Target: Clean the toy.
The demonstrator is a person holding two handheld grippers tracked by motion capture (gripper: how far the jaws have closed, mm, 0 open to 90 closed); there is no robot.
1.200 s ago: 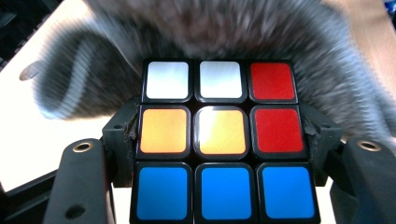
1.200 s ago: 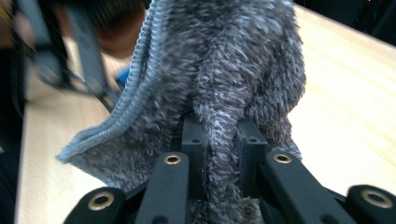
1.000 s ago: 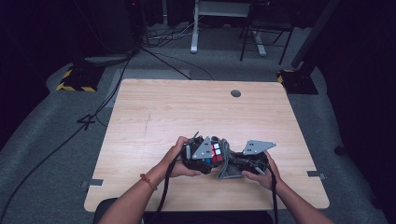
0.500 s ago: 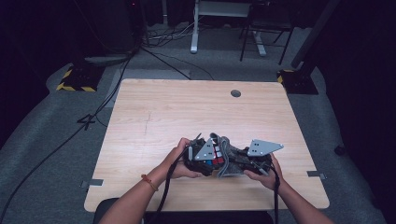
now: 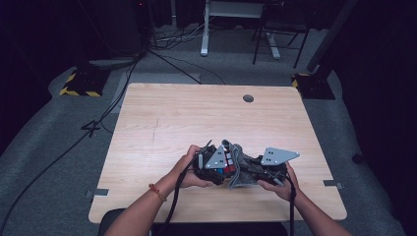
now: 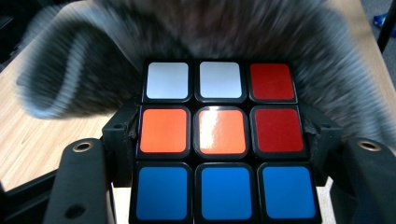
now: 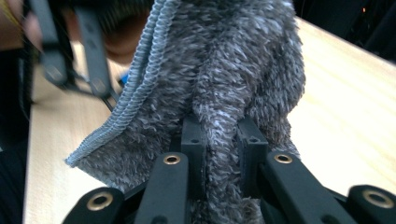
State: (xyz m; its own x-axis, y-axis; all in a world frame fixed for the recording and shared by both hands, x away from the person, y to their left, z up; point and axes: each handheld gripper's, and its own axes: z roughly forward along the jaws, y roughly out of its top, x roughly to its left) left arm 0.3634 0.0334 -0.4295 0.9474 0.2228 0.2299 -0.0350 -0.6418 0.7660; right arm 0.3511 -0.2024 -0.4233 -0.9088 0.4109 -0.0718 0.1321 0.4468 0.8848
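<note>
- Cube [image 6: 219, 140], a black-framed colour puzzle, showed a face with two white and one red tile on top, two orange and one red in the middle, and three blue below.
- It sat clamped in the left gripper [image 5: 209, 164], above the table's [image 5: 196, 118] near edge.
- The right gripper [image 7: 219, 140] pinched a fuzzy grey cloth [image 7: 224, 70] against the cube.

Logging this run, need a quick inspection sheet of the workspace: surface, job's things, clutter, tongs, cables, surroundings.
Surface: light wooden table, round grommet hole near the far edge.
Job's things: puzzle cube, white, red, orange and blue stickers; grey fluffy cloth against it.
Clutter: nothing seen.
Tongs: left tongs shut on the cube; right tongs shut on a fold of the cloth.
Cables: one trails from each tool; more lie on the floor.
Surroundings: dark room, grey carpet, desk frame.
</note>
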